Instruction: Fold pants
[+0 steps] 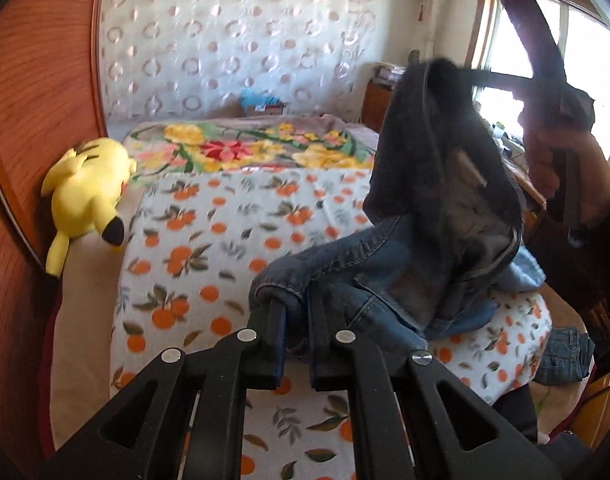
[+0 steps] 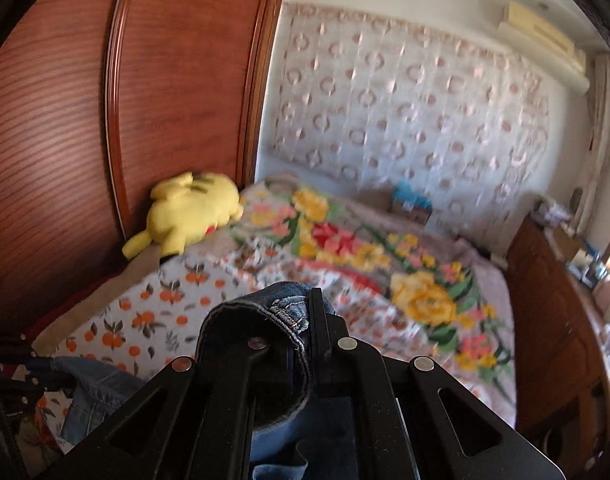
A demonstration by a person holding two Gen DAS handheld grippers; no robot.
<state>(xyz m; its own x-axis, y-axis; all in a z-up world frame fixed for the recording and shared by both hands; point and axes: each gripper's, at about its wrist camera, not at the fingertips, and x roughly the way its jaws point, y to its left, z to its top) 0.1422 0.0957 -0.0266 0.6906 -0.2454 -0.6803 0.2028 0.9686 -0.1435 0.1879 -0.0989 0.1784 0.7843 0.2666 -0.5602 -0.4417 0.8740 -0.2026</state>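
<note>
Left wrist view — both grippers (image 1: pixel 295 312) (image 2: pixel 301 334) clamped on jeans (image 1: pixel 389 272) — orange-print bedspread (image 1: pixel 209 248) bare beyond.

A reddish-brown wooden wardrobe (image 2: pixel 177 92) stands beside the bed's orange-print white blanket (image 1: pixel 209 240); sunlight pours through a wood-framed window (image 1: pixel 585 64) onto circle-patterned pale wallpaper (image 2: pixel 405 112).

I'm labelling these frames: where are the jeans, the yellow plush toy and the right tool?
jeans (image 1: pixel 389 276), left wrist view, blue denim.
yellow plush toy (image 1: pixel 87 184), left wrist view, body.
right tool (image 2: pixel 305 320), right wrist view, between fingertips.
</note>
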